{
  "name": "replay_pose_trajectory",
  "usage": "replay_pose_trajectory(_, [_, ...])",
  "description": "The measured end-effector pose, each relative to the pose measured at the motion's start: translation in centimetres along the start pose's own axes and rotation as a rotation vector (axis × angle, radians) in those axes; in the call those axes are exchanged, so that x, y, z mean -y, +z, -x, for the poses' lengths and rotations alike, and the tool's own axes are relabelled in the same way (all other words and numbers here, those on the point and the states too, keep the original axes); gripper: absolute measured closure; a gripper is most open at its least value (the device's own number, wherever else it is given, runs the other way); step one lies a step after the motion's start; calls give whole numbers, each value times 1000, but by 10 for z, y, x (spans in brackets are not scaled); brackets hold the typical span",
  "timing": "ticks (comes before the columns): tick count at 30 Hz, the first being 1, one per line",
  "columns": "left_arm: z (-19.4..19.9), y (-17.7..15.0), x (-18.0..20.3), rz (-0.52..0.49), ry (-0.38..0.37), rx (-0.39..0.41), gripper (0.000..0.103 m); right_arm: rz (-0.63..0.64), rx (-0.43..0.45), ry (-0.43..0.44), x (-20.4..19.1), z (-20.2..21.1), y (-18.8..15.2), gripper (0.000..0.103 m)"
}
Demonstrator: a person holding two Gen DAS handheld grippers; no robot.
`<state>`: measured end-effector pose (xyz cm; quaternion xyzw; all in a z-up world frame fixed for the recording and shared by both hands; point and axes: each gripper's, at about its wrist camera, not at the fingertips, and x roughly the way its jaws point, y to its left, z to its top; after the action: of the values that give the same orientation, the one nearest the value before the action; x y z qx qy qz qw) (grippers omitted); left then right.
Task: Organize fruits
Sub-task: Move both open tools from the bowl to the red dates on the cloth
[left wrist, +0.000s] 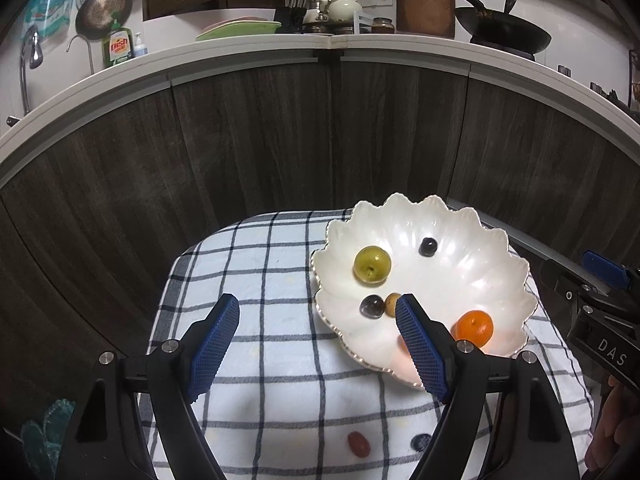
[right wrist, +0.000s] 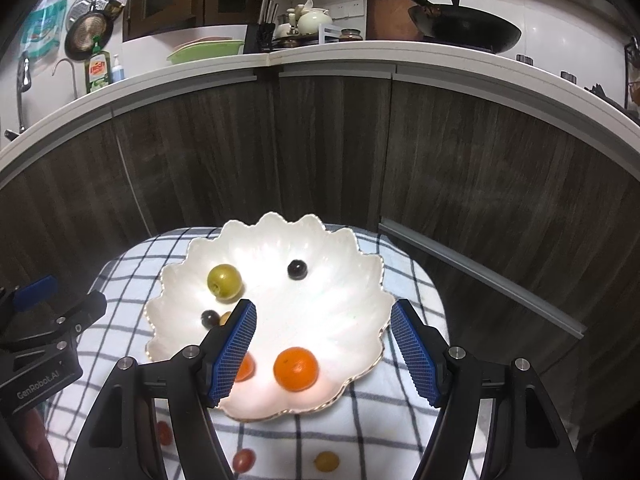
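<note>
Both the left claw (left wrist: 318, 346) and the right claw (right wrist: 324, 354) are held open and empty; loose fruit (right wrist: 244, 460) is seen below the bowl (right wrist: 360, 276), at the lower edge of the frame, nearest the right claw.

Both wrist cams look fwd and down, close over shared scalloped bowl (left wrist: 424, 276) (right wrist: 272, 312) on checked cloth (left wrist: 256, 264) (right wrist: 400, 412).

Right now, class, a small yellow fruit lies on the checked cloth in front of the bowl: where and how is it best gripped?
Grip the small yellow fruit across its middle, coming from above with the right hand-held gripper, whose jaws stand open and empty. It is round and lies free on the checked cloth, clear of the scalloped white bowl and apart from the red tomato beside it.
</note>
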<state>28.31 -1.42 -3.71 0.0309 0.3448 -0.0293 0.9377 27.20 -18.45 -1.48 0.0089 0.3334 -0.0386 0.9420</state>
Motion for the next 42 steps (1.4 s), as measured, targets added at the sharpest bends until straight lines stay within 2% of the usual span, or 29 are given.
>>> replay_pose_trajectory(27, [15,-61,-20,-8,18,-42,23,15,-48,41,-30,13,-51,32])
replay_pose_trajectory(42, [10,-100,-22,-2,-8,-57,23,32,-77,49,-40,12,-85,32])
